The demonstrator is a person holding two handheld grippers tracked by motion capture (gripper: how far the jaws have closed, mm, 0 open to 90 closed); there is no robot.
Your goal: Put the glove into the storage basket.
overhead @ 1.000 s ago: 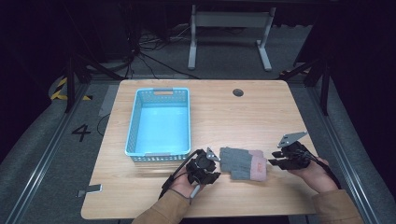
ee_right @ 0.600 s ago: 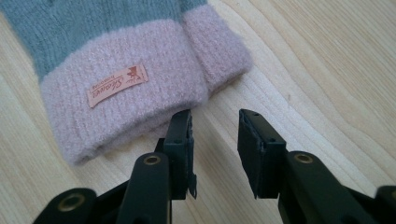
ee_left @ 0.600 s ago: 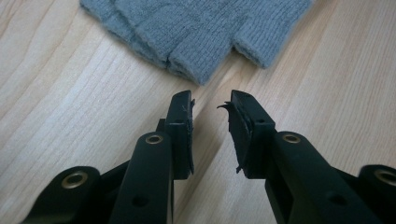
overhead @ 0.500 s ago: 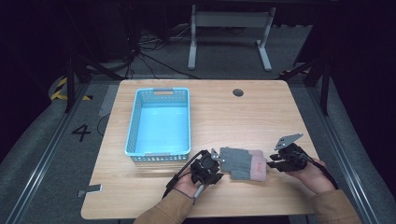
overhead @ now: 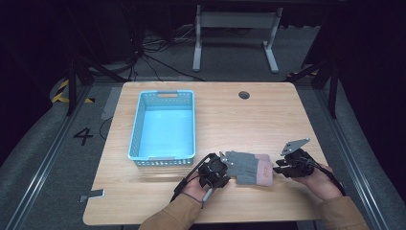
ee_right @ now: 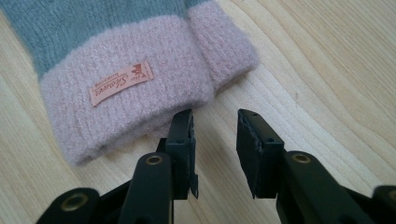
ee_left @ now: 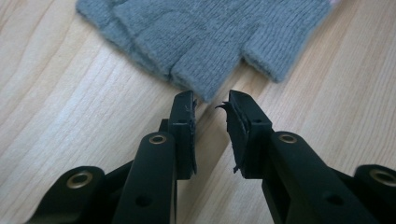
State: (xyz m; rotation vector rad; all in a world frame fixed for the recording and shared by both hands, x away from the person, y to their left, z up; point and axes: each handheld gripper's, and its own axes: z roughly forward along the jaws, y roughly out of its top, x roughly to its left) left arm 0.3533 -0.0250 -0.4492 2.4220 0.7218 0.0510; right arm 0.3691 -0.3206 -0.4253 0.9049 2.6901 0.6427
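High view: grey-and-pink knit gloves [overhead: 249,167] flat on counter [overhead: 230,115] near front edge, right of blue basket [overhead: 163,125], between left gripper [overhead: 221,168] and right gripper [overhead: 281,165].
Left gripper view: fingers [ee_left: 184,126] parted, just closing, empty, at grey fingertip ends.
Right gripper view: fingers [ee_right: 182,140] parted, empty, at pink cuff [ee_right: 135,107].

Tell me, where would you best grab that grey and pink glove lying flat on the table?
Probably by its two short ends. The glove lies flat, so its thin edges are what fingers can pinch: the left gripper coming in low at the grey fingertip end, the right gripper at the thick pink cuff, which offers the firmer fold.
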